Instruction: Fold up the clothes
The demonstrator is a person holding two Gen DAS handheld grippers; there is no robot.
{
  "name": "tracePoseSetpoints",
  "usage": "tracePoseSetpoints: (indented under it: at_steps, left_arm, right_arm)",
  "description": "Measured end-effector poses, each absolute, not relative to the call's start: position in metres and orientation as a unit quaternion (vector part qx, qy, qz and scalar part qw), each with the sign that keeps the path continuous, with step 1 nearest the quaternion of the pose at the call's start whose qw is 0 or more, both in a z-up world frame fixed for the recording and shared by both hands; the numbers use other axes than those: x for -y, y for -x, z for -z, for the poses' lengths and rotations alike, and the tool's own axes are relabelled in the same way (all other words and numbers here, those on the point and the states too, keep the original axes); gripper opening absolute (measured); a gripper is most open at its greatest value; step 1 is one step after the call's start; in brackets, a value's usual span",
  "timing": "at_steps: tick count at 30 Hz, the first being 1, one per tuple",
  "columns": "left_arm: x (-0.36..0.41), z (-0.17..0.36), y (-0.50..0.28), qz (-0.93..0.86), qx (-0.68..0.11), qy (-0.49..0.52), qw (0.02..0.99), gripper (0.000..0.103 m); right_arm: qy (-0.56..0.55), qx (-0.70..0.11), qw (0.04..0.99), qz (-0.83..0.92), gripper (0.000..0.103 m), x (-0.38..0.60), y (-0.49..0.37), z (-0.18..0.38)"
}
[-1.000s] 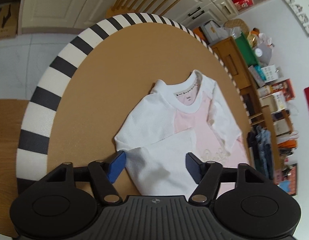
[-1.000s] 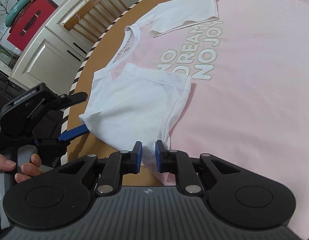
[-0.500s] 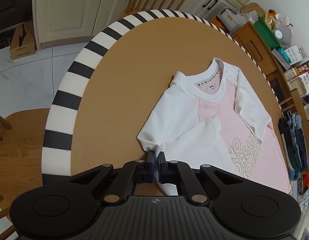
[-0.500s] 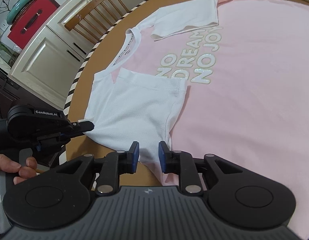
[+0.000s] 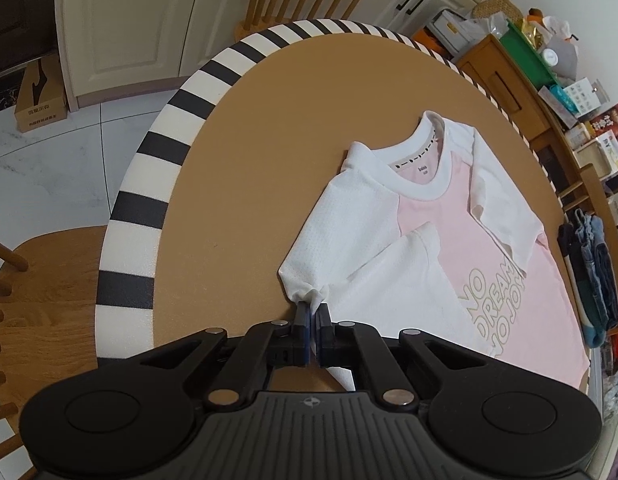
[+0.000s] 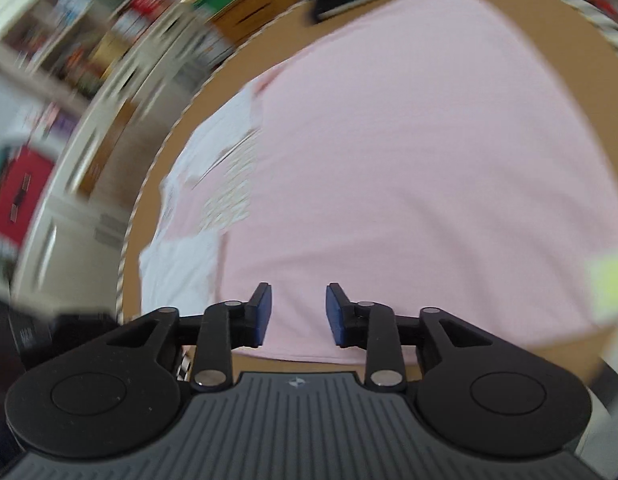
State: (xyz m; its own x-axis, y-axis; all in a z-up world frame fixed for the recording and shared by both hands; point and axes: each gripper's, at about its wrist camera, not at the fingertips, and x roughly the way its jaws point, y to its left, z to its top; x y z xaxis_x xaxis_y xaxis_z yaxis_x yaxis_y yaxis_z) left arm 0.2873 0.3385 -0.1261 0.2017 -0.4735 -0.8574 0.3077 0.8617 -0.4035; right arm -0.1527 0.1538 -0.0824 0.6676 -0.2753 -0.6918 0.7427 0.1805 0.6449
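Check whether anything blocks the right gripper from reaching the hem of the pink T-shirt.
Nothing visible does. The right gripper hangs open just above the pink T-shirt, its fingers apart with only bare fabric between and ahead of them. The view is motion-blurred.

Bare table (image 5: 269, 152) left of the T-shirt (image 5: 461, 224); jeans (image 5: 593, 264) crowd its right

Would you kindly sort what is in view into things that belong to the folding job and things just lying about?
Job: pink T-shirt, left gripper pinching its white sleeve, right gripper, jaws apart.
Lying about: folded jeans, cardboard box, wooden chair.
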Motion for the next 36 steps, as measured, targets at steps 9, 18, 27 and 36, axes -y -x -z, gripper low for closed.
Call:
tracePoseSetpoints:
  at_steps: [9, 18, 27, 36]
  left_arm:
    - [-0.338, 0.124, -0.286, 0.266, -0.575, 0.045, 0.772, 0.003]
    - [-0.335, 0.123, -0.284, 0.264, -0.573, 0.033, 0.775, 0.003]
    - [-0.334, 0.124, -0.286, 0.265, -0.575, 0.031, 0.773, 0.003]
    - [-0.334, 0.124, -0.285, 0.266, -0.573, 0.033, 0.775, 0.003]
  right_arm:
    - [-0.669, -0.062, 0.578, 0.462, 0.035, -0.175, 0.287, 0.124]
    - [-0.647, -0.076, 0.539, 0.533, 0.032, -0.179, 0.271, 0.13]
    - [-0.568, -0.158, 0.55, 0.592, 0.032, -0.163, 0.222, 0.116]
    - [-0.525, -0.201, 0.585, 0.585, 0.009, -0.159, 0.209, 0.117]
